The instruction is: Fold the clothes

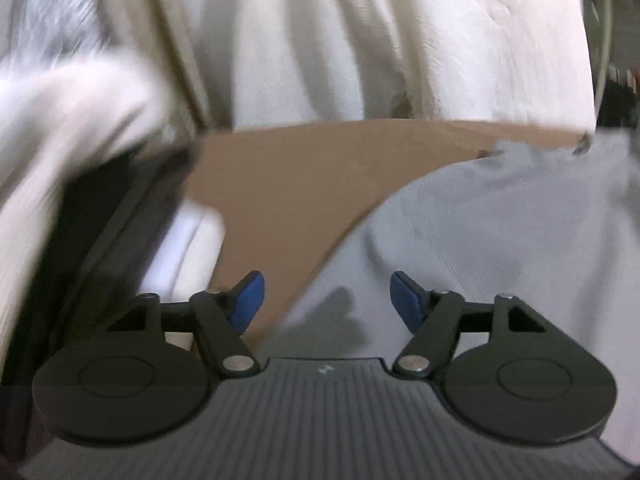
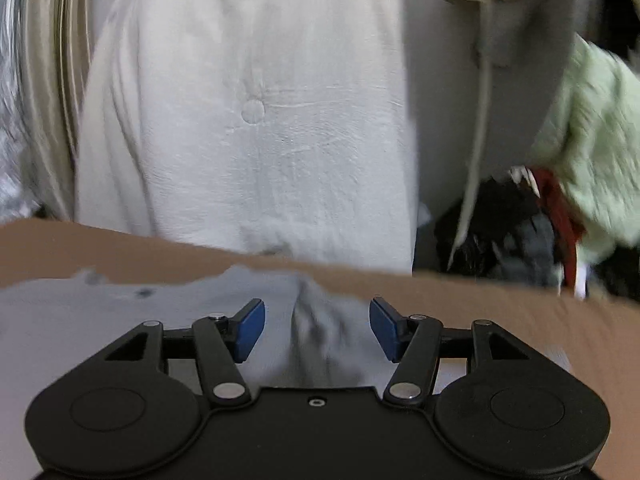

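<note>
A pale grey garment [image 1: 500,232] lies spread on a brown table [image 1: 288,184], reaching almost to the table's far edge, with both claws poised low over it. The left gripper [image 1: 327,300] is released, its blue pads [image 1: 250,300] wide apart and holding nothing; the cloth's near-left hem runs diagonally beneath it, so the left pad sits over bare tabletop and the right over fabric. The right gripper [image 2: 317,330] is likewise released and empty, a raised fold of the same garment [image 2: 120,320] lying directly between its pads [image 2: 385,328]. Beyond the far edge stands a person in a white buttoned shirt [image 2: 248,120], cut off at chest and waist. A dark-framed object with a white panel [image 1: 132,220] by the table's left edge is too blurred to identify. Past the far right corner, a light green fuzzy cloth [image 2: 592,140] tops a heap of dark and red items [image 2: 532,224], indistinct from motion blur.
</note>
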